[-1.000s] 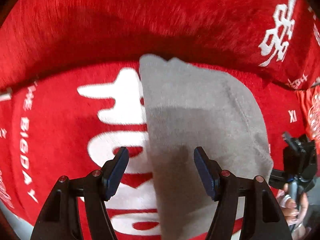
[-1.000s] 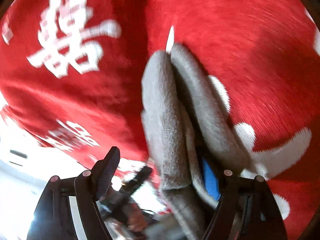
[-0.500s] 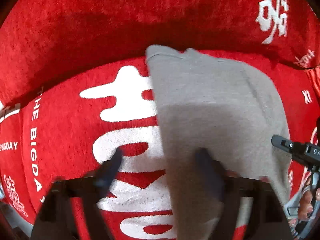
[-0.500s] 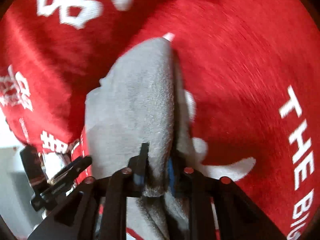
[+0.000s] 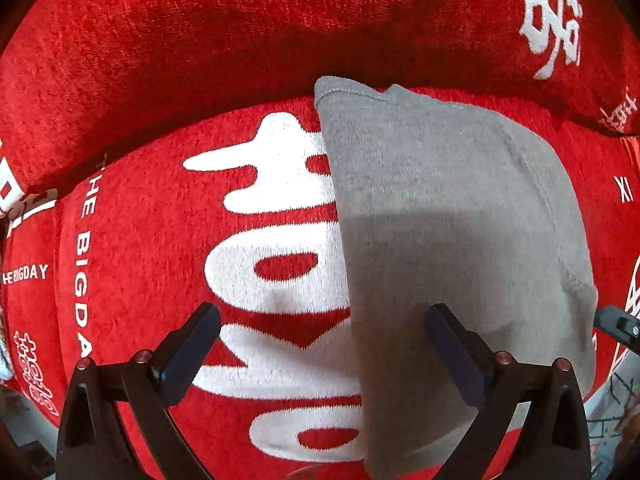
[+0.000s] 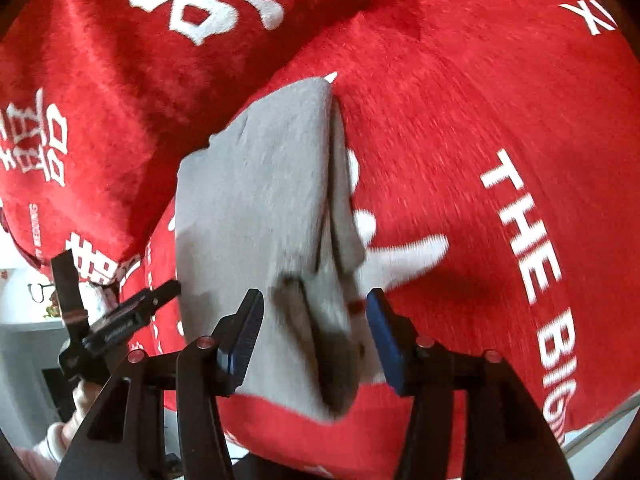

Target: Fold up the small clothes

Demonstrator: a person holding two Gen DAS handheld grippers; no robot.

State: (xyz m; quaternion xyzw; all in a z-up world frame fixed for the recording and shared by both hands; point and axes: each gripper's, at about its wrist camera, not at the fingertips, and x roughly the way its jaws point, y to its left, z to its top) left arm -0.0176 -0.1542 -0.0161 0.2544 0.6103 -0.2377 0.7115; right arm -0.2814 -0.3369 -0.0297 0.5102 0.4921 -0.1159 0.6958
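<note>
Fingers (image 5: 202, 344) wide above grey garment (image 5: 440, 220) edge, red cover (image 5: 160, 80) around

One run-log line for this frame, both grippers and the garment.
left gripper: open, jaws just widened, over grey garment | right gripper: open, jaws just opening, garment edge between pads | garment: folded, lying on red cushion

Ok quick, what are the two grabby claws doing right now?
Left gripper: wide open, holding nothing, above the grey garment.
Right gripper: jaws just opened; the garment's folded edge lies between them, not pinched.
</note>
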